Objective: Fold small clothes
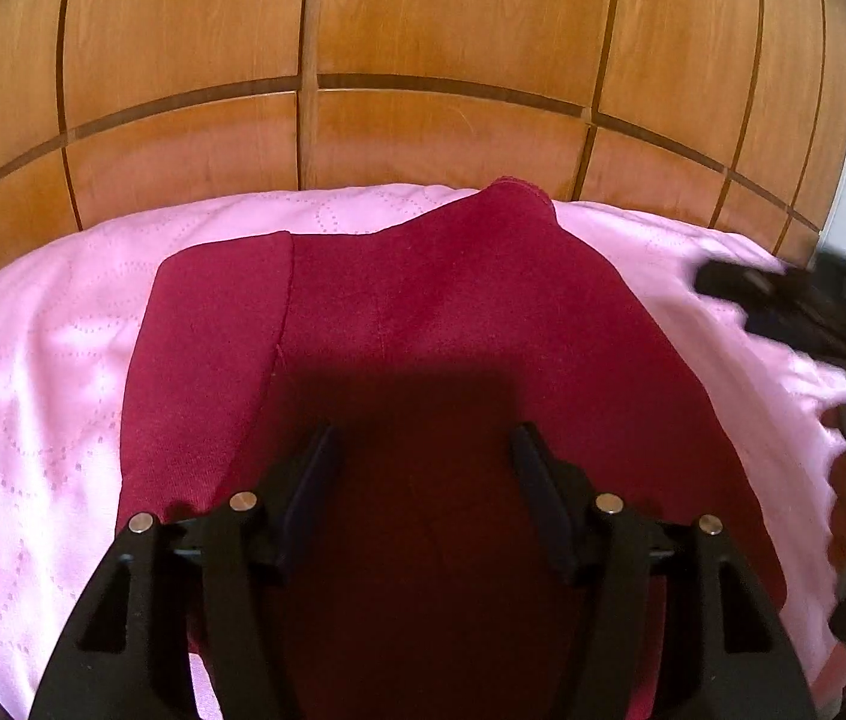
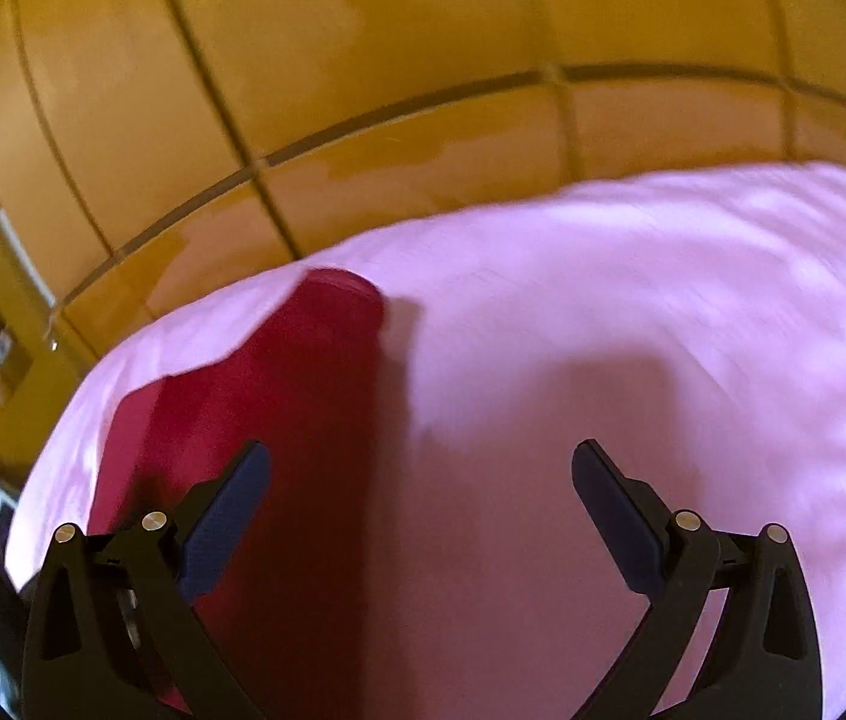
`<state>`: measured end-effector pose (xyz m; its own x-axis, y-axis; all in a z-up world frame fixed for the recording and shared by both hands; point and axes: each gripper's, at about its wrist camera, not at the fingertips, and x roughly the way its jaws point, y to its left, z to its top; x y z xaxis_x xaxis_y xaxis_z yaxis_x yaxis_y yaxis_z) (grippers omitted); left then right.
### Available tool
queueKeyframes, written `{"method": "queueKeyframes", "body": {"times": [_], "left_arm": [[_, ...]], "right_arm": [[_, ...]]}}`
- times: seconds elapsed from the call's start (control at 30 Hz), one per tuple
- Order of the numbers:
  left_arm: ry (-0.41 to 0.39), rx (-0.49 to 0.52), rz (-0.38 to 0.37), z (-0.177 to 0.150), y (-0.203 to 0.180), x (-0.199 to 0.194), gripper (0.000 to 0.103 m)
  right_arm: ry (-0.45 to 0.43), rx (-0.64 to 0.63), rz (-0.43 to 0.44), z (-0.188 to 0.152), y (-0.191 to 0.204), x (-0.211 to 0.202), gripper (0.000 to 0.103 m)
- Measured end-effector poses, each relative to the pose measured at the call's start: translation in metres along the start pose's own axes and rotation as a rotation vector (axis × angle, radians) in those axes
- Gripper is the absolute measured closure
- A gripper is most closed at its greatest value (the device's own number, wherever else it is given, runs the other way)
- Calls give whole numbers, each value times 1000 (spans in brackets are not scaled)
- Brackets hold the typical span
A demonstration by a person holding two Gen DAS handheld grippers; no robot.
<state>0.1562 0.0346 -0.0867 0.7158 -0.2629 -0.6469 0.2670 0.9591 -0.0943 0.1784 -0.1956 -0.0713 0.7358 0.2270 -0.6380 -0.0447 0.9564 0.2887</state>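
Wooden panelling, most likely a headboard or wardrobe front (image 1: pixel 423 60), fills the background of the left wrist view, and below it a bed covered in a pink quilted bedspread (image 1: pixel 33 390) carries the task's thing: a dark red garment (image 1: pixel 453 312) lying spread across the middle of the cover. Its left side has a flap already turned over onto the body, with a seamed edge running down it, and a hemmed corner pokes up at the far end near the panelling. The left tongs (image 1: pixel 423 438) hover just over the near part of the garment with their jaws apart and nothing between them, casting a dark shadow on the cloth. At the right edge a blurred black shape, probably the right tongs (image 1: pixel 783 300), sits over the bedspread beside the garment's right edge. In the right wrist view, which is blurred by motion, the same panelling (image 2: pixel 423 30) and pink bedspread (image 2: pixel 663 300) appear, and the dark red garment (image 2: pixel 303 390) lies to the left; the right tongs (image 2: pixel 421 456) are spread wide and empty, the left finger (image 2: pixel 225 510) over the garment's edge, the other over bare cover. The fold looks partly made, one side in. The next move likely calls for pinching the garment's right edge and carrying it across toward the folded side, keeping the cloth flat.
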Motion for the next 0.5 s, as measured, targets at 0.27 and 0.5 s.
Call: {"method": "queueKeyframes", "body": {"times": [0.27,0.5], "left_arm": [[-28,16,15,-6,-4,10,42],[-34,13,6,-4,-7,1,40]], "right_arm": [[118,-43,-96,3,3,89,4],[82,6,-52,7,-9,81,4]]}}
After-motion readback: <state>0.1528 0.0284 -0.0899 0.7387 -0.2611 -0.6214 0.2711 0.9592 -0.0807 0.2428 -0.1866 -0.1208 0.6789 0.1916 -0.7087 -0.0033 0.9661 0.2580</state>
